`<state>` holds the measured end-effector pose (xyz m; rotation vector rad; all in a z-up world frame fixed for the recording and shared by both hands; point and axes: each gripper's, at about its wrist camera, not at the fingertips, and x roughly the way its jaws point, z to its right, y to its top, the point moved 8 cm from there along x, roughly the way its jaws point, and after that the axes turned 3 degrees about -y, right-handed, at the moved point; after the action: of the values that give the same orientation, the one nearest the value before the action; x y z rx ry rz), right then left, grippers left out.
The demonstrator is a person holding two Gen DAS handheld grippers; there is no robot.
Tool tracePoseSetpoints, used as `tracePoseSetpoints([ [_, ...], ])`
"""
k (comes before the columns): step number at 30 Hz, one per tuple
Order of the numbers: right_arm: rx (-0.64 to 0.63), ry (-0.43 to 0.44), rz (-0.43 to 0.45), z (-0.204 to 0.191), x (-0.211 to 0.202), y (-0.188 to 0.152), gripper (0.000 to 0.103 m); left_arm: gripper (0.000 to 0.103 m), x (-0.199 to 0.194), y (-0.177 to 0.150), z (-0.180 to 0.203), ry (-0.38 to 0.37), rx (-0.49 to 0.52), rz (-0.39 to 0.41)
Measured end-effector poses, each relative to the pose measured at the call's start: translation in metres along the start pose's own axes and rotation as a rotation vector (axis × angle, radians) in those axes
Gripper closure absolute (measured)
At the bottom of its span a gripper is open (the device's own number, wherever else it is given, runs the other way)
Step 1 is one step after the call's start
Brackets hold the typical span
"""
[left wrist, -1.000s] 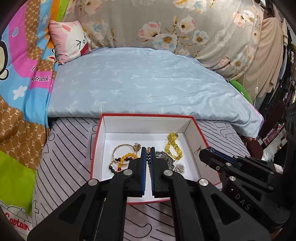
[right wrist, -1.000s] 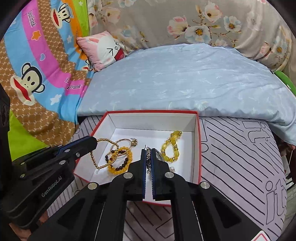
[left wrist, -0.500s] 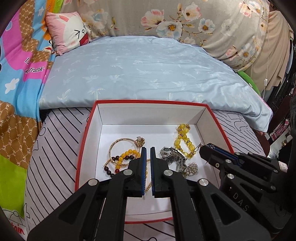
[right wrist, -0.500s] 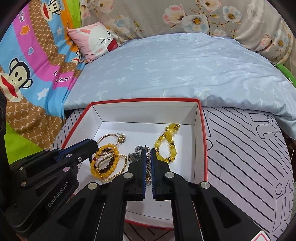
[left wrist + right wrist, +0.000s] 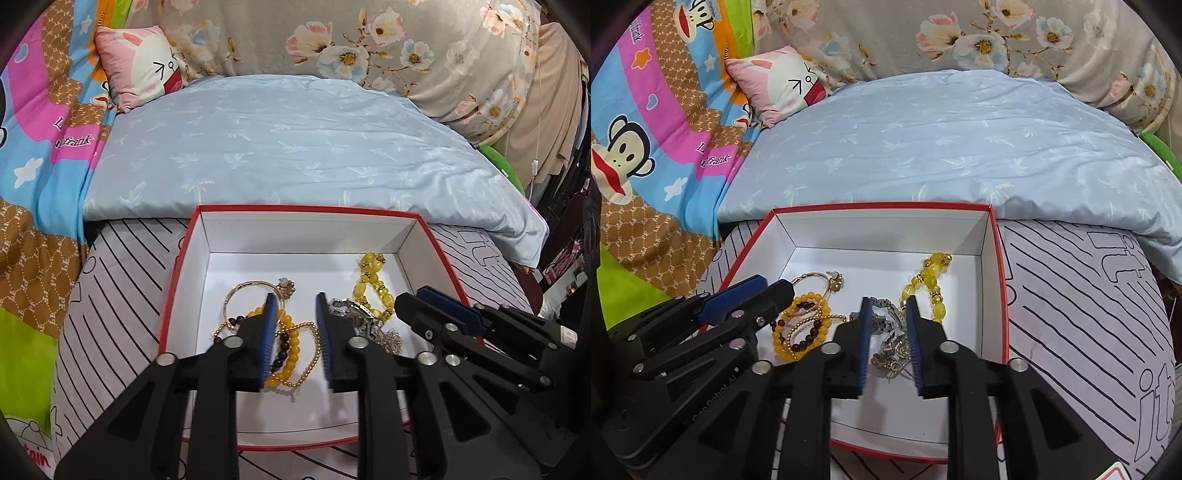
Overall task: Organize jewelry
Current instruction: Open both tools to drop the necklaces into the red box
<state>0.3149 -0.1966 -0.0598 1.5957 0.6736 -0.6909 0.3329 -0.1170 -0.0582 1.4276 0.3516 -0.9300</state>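
A red box with a white inside (image 5: 410,236) (image 5: 991,258) lies on the bed and holds jewelry. My left gripper (image 5: 295,301) is open over the orange and dark bead bracelets and gold bead chain (image 5: 291,343) (image 5: 801,332), with a gold hoop (image 5: 240,291) behind. My right gripper (image 5: 888,304) is open over the silver watch and chain (image 5: 892,343) (image 5: 354,314). A yellow bead bracelet (image 5: 369,284) (image 5: 929,284) lies at the box's right. Nothing is held.
The box sits on a grey striped sheet (image 5: 1089,314). A light blue quilt (image 5: 288,140) lies behind it, with a pink rabbit cushion (image 5: 144,70) and a floral bolster (image 5: 369,44) beyond. A cartoon blanket (image 5: 646,129) is at the left.
Both grippers were shut over the box, the left holding the gold bead chain, the right the silver chain. Both have opened and the pieces now lie in the box.
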Motion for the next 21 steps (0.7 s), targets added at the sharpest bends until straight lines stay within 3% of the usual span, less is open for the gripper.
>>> tracePoseSetpoints([
  [2, -0.005, -0.011, 0.007, 0.001, -0.003, 0.001, 0.078, 0.070, -0.003, 0.001, -0.003, 0.018, -0.003, 0.011],
  [6, 0.003, -0.024, 0.021, 0.005, -0.008, 0.002, 0.062, 0.064, -0.006, 0.000, -0.012, 0.033, -0.018, 0.015],
  [14, 0.007, -0.028, 0.003, 0.008, -0.013, -0.015, 0.060, 0.063, -0.014, -0.013, -0.026, 0.052, -0.041, 0.004],
  [18, 0.022, -0.029, 0.000, 0.008, -0.021, -0.025, 0.055, 0.055, -0.022, -0.024, -0.029, 0.060, -0.046, 0.001],
  [21, 0.026, -0.034, -0.003, 0.007, -0.025, -0.031, 0.050, 0.055, -0.028, -0.031, -0.030, 0.062, -0.054, -0.005],
])
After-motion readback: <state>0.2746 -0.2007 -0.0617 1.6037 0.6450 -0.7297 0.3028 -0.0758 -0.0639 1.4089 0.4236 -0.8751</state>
